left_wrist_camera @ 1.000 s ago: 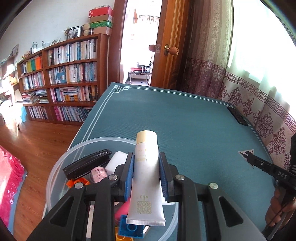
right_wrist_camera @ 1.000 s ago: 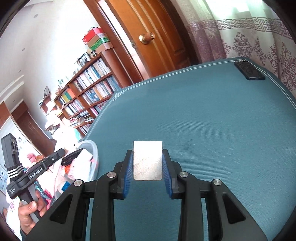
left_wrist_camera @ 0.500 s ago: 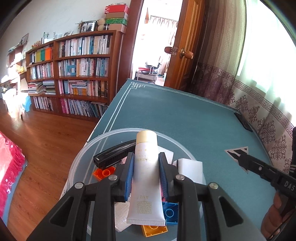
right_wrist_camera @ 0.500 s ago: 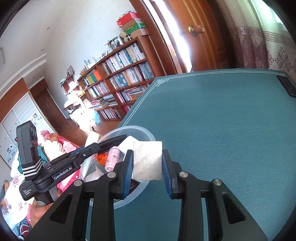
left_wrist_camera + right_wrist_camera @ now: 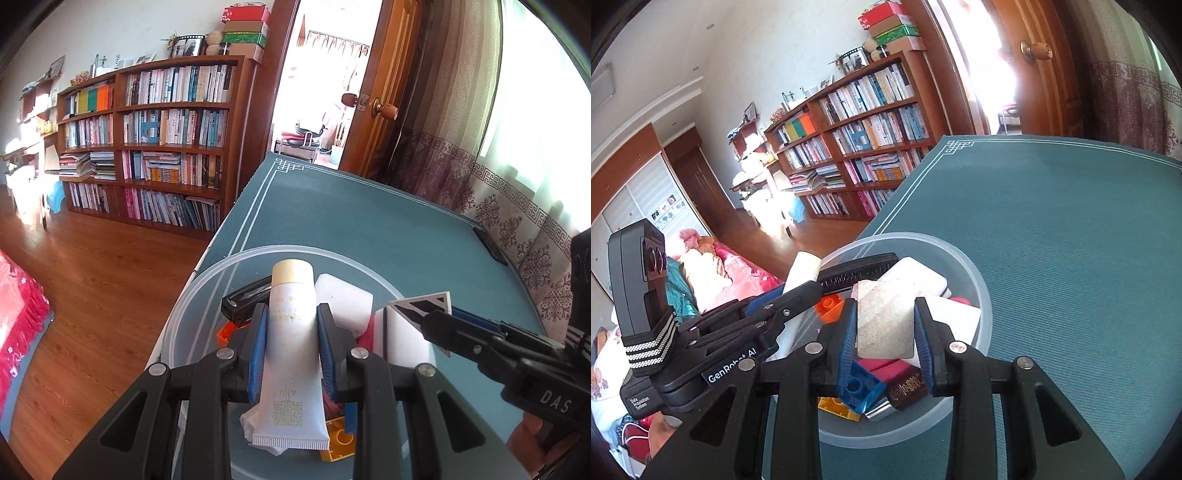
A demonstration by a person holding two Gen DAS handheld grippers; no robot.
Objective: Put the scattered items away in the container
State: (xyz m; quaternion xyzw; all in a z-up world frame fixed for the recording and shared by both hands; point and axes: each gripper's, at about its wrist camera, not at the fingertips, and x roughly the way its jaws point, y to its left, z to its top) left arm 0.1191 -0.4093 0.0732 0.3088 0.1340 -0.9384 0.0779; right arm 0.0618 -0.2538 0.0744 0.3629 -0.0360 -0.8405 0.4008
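A clear round plastic container (image 5: 207, 280) (image 5: 975, 280) sits at the left edge of the teal table. My left gripper (image 5: 291, 325) is shut on a white cream tube (image 5: 291, 354) and holds it above the container. My right gripper (image 5: 886, 325) is shut on a pale speckled sponge block (image 5: 886, 325), also above the container, and it shows at the right of the left wrist view (image 5: 417, 314). Inside lie a black comb (image 5: 860, 269), white blocks (image 5: 343, 299), an orange brick (image 5: 831, 308), a blue brick (image 5: 858, 391) and a yellow brick (image 5: 340, 439).
The teal table (image 5: 1071, 229) stretches to the right and back. A black phone (image 5: 489, 245) lies near its far right edge by the curtain. A bookshelf (image 5: 155, 140), wooden floor and an open door stand beyond the table's left side.
Both grippers have moved in over the container with their items still held. The right gripper with the sponge now hangs directly above the contents, close beside the left gripper.
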